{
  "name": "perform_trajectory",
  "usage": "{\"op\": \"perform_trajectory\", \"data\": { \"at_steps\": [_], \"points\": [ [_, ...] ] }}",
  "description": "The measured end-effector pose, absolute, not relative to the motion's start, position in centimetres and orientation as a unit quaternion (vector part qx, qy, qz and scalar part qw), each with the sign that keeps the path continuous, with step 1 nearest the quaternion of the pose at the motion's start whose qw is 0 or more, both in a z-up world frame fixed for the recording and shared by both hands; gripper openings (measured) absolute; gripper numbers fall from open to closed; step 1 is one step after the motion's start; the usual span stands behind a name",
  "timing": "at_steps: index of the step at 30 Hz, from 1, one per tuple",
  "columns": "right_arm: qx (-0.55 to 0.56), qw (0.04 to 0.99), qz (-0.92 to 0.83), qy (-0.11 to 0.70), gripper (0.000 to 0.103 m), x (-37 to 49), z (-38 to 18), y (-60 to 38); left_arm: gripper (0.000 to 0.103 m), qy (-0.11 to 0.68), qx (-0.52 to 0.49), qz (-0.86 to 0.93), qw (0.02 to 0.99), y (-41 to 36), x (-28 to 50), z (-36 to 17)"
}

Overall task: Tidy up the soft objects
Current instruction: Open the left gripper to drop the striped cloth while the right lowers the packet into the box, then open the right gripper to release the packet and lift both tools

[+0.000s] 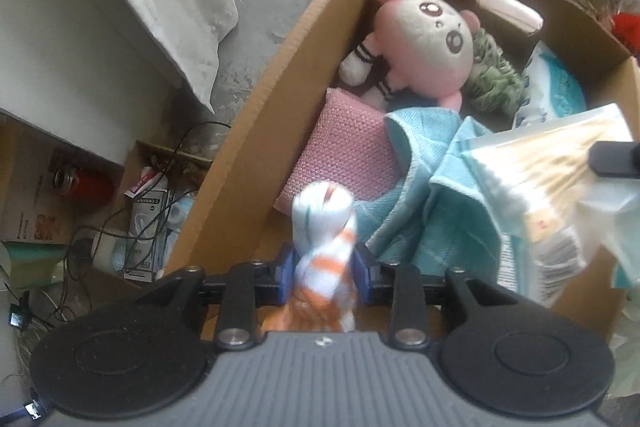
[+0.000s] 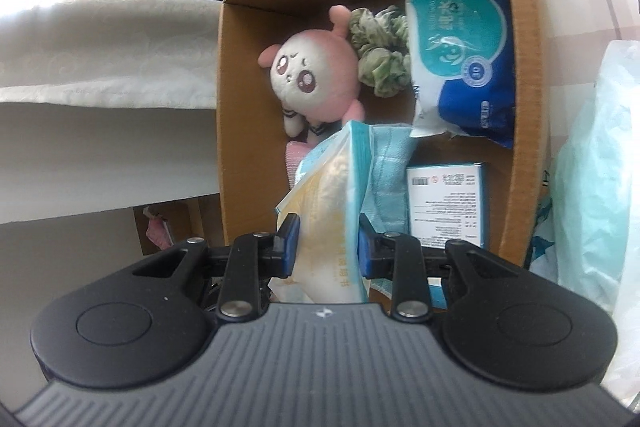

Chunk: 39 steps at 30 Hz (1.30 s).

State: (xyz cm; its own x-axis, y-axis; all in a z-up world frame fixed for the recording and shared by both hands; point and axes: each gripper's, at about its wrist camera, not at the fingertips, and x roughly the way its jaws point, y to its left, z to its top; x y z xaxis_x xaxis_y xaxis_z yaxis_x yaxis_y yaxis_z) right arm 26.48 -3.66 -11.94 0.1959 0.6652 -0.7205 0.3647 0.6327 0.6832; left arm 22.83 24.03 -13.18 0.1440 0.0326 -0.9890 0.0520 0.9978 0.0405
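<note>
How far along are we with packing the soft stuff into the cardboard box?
Well along. Already in the cardboard box: plush doll, green scrunchie, wipes pack, blue towel, pink sponge. In hand: the left hand-held gripper has rolled socks between its jaws over the box; the right hand-held gripper grips a cotton swab bag. Left: dropping both in.

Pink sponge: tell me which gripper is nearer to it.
Left. The left gripper hangs just beside the pink sponge with a striped cloth; the right gripper, holding a packet, sits farther off.
</note>
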Motion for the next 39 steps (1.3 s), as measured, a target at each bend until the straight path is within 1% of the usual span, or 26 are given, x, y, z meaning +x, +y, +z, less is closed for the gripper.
{"op": "perform_trajectory", "data": {
  "at_steps": [1,2,3,6,8,11,15,17,19,23,27,30,31,32,33,35,36,37,38,39],
  "points": [
    [0.411,0.655,0.114,0.623,0.027,26.5,-11.9,-3.7,0.044,0.656,0.031,-0.004,0.754,24.1,22.9,-13.3],
    [0.409,0.657,0.115,0.623,0.027,26.5,-11.8,-3.8,0.052,0.655,0.027,-0.002,0.755,24.3,22.8,-13.2],
    [0.404,0.66,0.116,0.623,0.027,26.6,-11.7,-3.9,0.055,0.651,0.021,0.0,0.758,24.5,22.7,-12.8],
    [0.377,0.672,0.121,0.626,0.027,27.0,-11.0,-4.0,0.06,0.639,-0.001,0.003,0.769,25.0,22.3,-11.5],
    [0.343,0.676,0.134,0.639,0.027,27.7,-10.6,-3.8,0.061,0.632,-0.021,0.006,0.775,25.2,22.2,-10.6],
    [0.262,0.666,0.17,0.677,0.027,28.9,-10.2,-2.6,0.061,0.622,-0.054,0.007,0.781,25.3,21.8,-9.1],
    [0.114,0.643,0.232,0.721,0.027,30.9,-9.4,-0.1,0.061,0.612,-0.078,0.003,0.787,24.8,21.2,-7.9],
    [0.05,0.618,0.258,0.741,0.027,31.9,-9.2,1.3,0.061,0.61,-0.085,0.001,0.788,24.3,20.9,-7.7],
    [0.009,0.582,0.271,0.766,0.027,33.0,-9.7,2.7,0.061,0.611,-0.088,-0.001,0.787,23.9,20.6,-7.7],
    [-0.038,0.488,0.265,0.831,0.027,34.4,-12.3,5.1,0.061,0.612,-0.071,0.005,0.787,23.0,20.2,-7.9],
    [-0.102,0.438,0.245,0.859,0.03,35.5,-14.3,7.3,0.061,0.613,-0.065,0.015,0.787,22.9,19.8,-8.1],
    [-0.149,0.419,0.226,0.867,0.035,36.2,-16.1,8.7,0.063,0.609,-0.076,0.02,0.789,23.0,19.6,-8.1],
    [-0.168,0.413,0.224,0.867,0.041,36.2,-16.8,9.1,0.063,0.609,-0.079,0.02,0.789,23.1,19.6,-8.0],
    [-0.184,0.408,0.224,0.866,0.049,36.2,-17.3,9.6,0.063,0.608,-0.081,0.021,0.79,23.1,19.6,-8.0],
    [-0.204,0.408,0.22,0.862,0.053,36.1,-17.8,10.0,0.063,0.607,-0.083,0.022,0.79,23.1,19.6,-8.0],
    [-0.245,0.412,0.221,0.849,0.069,35.7,-18.5,10.8,0.064,0.604,-0.086,0.024,0.792,23.2,19.7,-7.9],
    [-0.257,0.414,0.224,0.844,0.073,35.4,-18.8,11.0,0.065,0.603,-0.088,0.025,0.793,23.2,19.7,-7.9],
    [-0.265,0.415,0.224,0.841,0.081,35.1,-19.0,11.0,0.065,0.603,-0.088,0.025,0.793,23.2,19.7,-7.9],
    [-0.272,0.417,0.226,0.838,0.083,34.9,-19.0,11.0,0.065,0.603,-0.089,0.026,0.793,23.3,19.7,-7.9],
    [-0.273,0.42,0.232,0.834,0.083,34.8,-18.8,11.1,0.065,0.602,-0.089,0.027,0.793,23.3,19.7,-7.9]
  ]
}}
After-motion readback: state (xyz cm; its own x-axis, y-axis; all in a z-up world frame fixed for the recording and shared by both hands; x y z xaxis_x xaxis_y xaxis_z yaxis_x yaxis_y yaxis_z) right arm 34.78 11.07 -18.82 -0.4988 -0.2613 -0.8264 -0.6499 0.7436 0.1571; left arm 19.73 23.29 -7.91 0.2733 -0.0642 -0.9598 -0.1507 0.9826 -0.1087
